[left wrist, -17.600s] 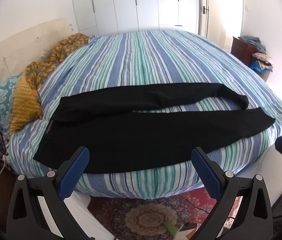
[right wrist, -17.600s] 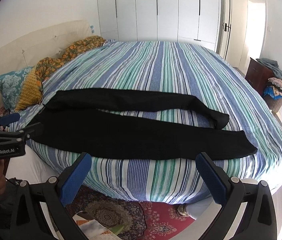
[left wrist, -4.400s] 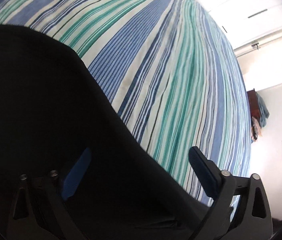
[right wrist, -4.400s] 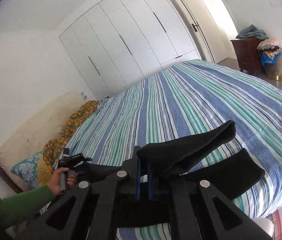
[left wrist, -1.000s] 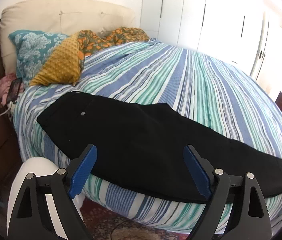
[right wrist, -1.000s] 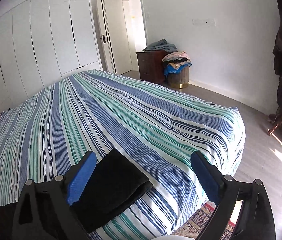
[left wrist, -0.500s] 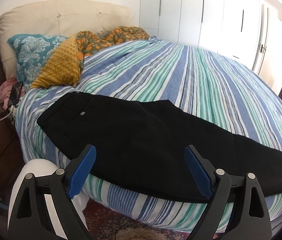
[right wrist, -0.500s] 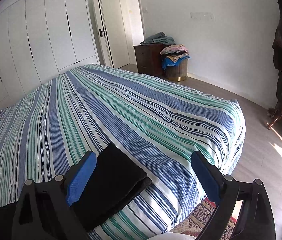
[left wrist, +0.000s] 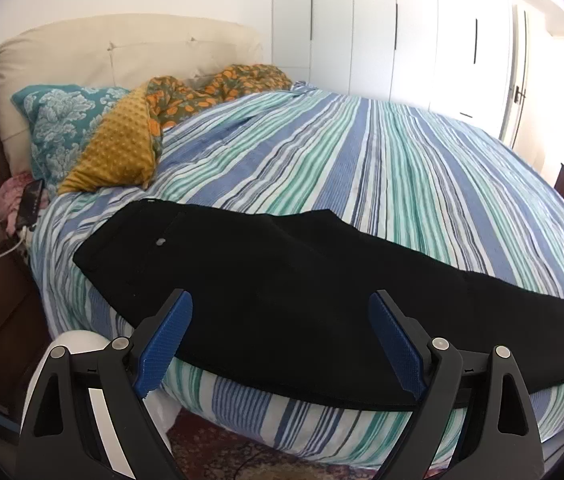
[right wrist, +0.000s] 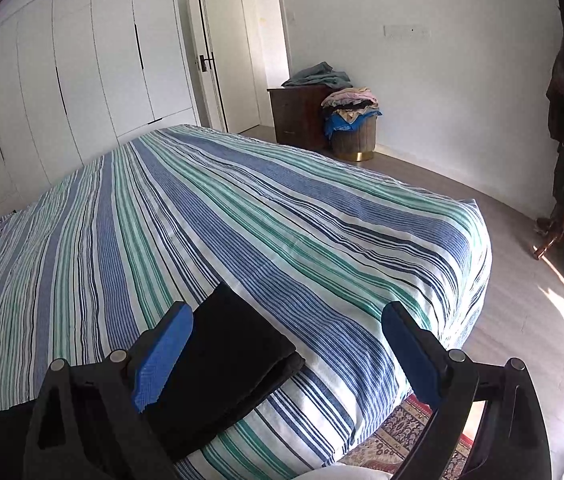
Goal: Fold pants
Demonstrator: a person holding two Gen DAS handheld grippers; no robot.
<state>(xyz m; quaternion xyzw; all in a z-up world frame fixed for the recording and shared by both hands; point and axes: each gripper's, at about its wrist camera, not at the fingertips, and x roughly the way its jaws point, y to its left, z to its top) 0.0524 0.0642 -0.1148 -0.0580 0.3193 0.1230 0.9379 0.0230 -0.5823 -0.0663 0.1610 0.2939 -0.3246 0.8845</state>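
Black pants (left wrist: 282, 280) beyond both spread tongs (left wrist: 280, 344)

My left gripper (left wrist: 280, 336): black angular plastic frame, two fingers faced with ribbed blue pads (left wrist: 165, 343), silver screw heads at the pivots. My right gripper (right wrist: 286, 352) has the same build: black arms, textured blue pads (right wrist: 162, 356), round silver screws.
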